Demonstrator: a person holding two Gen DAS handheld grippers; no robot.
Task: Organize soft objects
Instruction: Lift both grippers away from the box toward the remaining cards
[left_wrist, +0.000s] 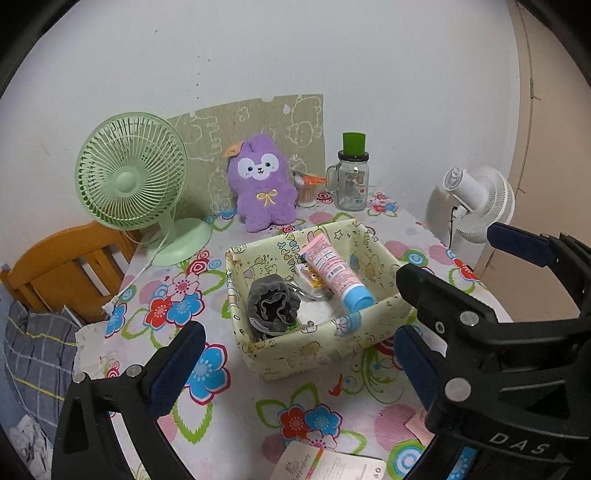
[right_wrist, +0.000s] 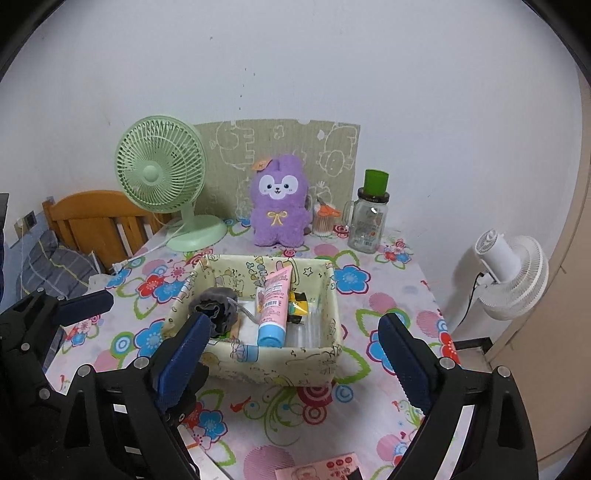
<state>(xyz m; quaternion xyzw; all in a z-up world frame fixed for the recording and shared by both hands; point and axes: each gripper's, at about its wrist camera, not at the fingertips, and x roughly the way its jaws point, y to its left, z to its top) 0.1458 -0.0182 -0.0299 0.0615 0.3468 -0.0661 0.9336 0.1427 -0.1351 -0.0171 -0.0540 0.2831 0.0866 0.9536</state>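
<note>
While both tools stand apart and empty, the right tool (right_wrist: 291, 356) and left tool (left_wrist: 291, 365) sit short of the fabric basket (right_wrist: 280, 365) holding the grey pouch (right_wrist: 216, 308) and pink tube (right_wrist: 272, 310) on the surface (right_wrist: 388, 295).

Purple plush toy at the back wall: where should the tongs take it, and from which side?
Grip the fuzzy purple plush toy across its narrower head, coming from the front over the cream fabric basket. It sits upright against the green cardboard panel, so the back is blocked, and the green desk fan and clear glass jar crowd its sides.
</note>
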